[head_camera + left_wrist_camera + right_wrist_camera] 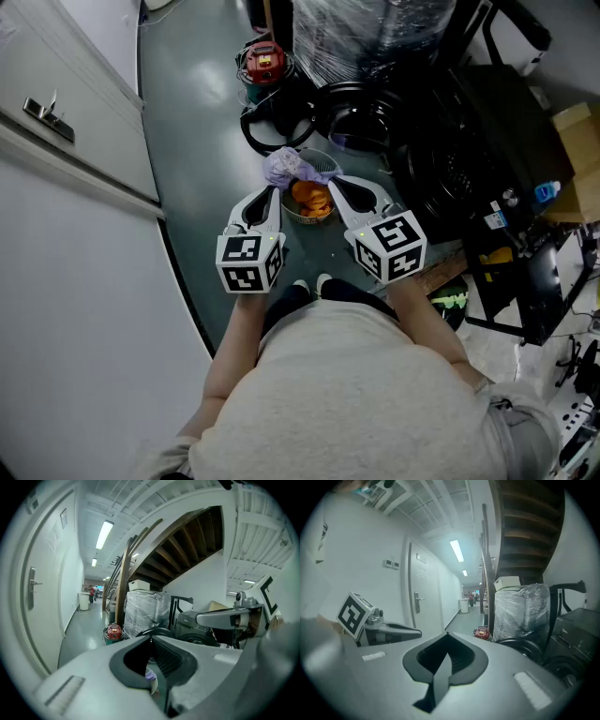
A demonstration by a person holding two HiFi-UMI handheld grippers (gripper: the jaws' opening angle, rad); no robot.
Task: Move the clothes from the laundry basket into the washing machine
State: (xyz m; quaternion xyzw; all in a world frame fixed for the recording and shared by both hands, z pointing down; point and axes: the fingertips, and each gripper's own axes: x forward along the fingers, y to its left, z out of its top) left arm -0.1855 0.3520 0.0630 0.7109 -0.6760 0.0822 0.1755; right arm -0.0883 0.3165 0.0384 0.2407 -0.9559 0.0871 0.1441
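1. Your left gripper [272,194] has its jaws together and empty, with the tips at the 9 o'clock rim of the laundry basket [325,162].
2. Your right gripper [334,181] has its jaws pressed together too, with nothing between them, at the basket's 3 o'clock side.
3. A lilac garment [286,167] and an orange garment [311,199] lie in the basket.
4. The washing machine [445,159] stands at 2 o'clock from the basket.

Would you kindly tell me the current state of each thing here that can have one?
Left gripper: shut, empty.
Right gripper: shut, empty.
Laundry basket: on the floor, holding clothes.
Clothes: lying in the basket.
Washing machine door: seems to be open.
White door: shut.
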